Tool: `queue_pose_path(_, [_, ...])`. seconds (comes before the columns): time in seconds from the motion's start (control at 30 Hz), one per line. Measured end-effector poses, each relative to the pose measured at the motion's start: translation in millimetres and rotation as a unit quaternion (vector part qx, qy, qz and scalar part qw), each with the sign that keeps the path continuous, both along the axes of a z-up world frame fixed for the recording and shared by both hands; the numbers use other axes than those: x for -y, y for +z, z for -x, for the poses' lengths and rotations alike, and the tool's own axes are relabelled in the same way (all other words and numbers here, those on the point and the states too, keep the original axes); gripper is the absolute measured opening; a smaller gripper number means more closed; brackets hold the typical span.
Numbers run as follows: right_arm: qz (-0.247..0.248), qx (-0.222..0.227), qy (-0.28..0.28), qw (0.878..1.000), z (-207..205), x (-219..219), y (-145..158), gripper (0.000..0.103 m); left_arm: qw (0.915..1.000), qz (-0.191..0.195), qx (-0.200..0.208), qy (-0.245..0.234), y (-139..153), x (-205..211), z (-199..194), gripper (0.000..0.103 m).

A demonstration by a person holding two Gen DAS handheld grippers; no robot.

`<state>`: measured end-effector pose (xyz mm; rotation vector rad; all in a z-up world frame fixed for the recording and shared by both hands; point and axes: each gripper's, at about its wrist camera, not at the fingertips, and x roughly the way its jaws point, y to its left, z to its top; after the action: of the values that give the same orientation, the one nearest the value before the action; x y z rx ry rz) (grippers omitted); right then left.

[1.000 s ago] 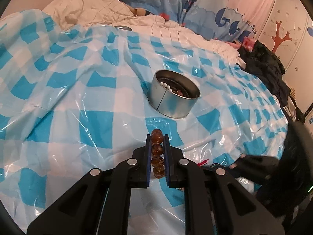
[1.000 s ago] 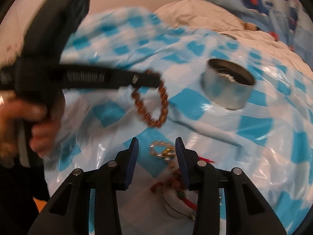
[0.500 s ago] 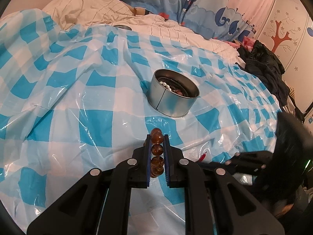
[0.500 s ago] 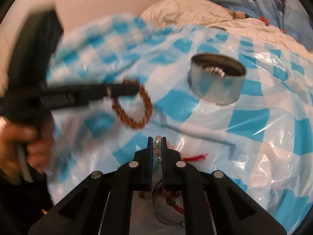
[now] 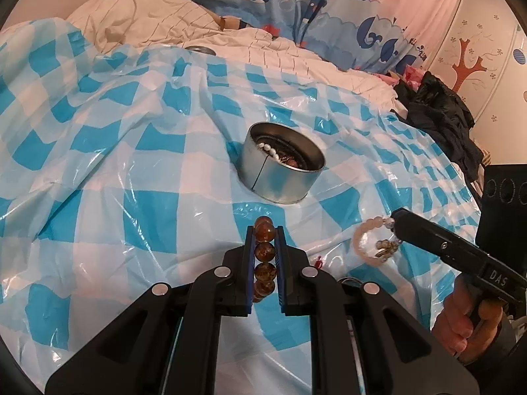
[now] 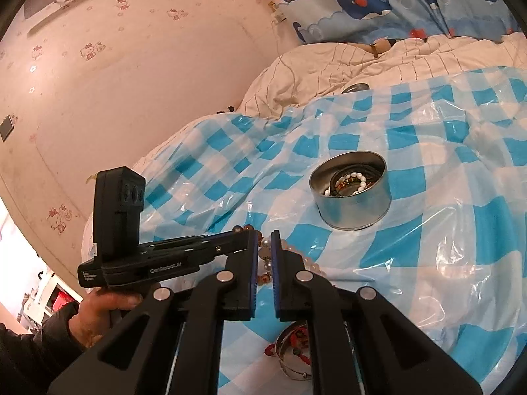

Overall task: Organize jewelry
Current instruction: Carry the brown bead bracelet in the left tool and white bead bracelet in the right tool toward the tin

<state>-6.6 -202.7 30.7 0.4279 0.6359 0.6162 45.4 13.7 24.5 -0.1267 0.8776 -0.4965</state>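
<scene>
My left gripper (image 5: 265, 230) is shut on an amber bead bracelet (image 5: 264, 251), held above the blue checked plastic sheet, short of the round metal tin (image 5: 280, 172). The tin holds white pearls and dark jewelry; it also shows in the right wrist view (image 6: 352, 194). My right gripper (image 6: 265, 237) is shut on a pale bead bracelet with a charm (image 6: 306, 260), lifted off the sheet. From the left wrist view that pale bracelet (image 5: 370, 240) hangs from the right gripper's tip (image 5: 395, 222). The left gripper (image 6: 245, 238) sits just left of my right one.
A shallow metal lid (image 6: 294, 358) with a red cord piece and beads lies under my right gripper. Another small metal lid (image 5: 199, 49) sits at the sheet's far edge. Rumpled bedding (image 5: 164, 16) and dark clothes (image 5: 441, 112) lie beyond.
My right gripper closed on the pale bracelet over the lid, then rose with it and tilted up. My left gripper kept the amber bracelet and barely moved.
</scene>
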Motion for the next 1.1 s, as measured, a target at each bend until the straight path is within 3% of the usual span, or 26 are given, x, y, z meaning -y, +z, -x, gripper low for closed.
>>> queue_pose_path(0.27, [0.002, -0.001, -0.007, 1.0, 0.5, 4.2, -2.7, 0.008, 0.9998, -0.012, 0.015, -0.006, 6.0, 15.6, -0.4, 0.01])
queue_pose_path(0.67, [0.007, 0.003, -0.011, 1.0, 2.8, 5.7, -0.7, 0.008, 0.9972, -0.058, 0.047, -0.009, 13.2, 33.1, 5.9, 0.01])
queue_pose_path(1.1, [0.004, 0.007, -0.02, 1.0, 0.0, 10.9, 2.8, 0.008, 0.9957, -0.07, 0.061, -0.007, 17.5, 42.4, 2.2, 0.01])
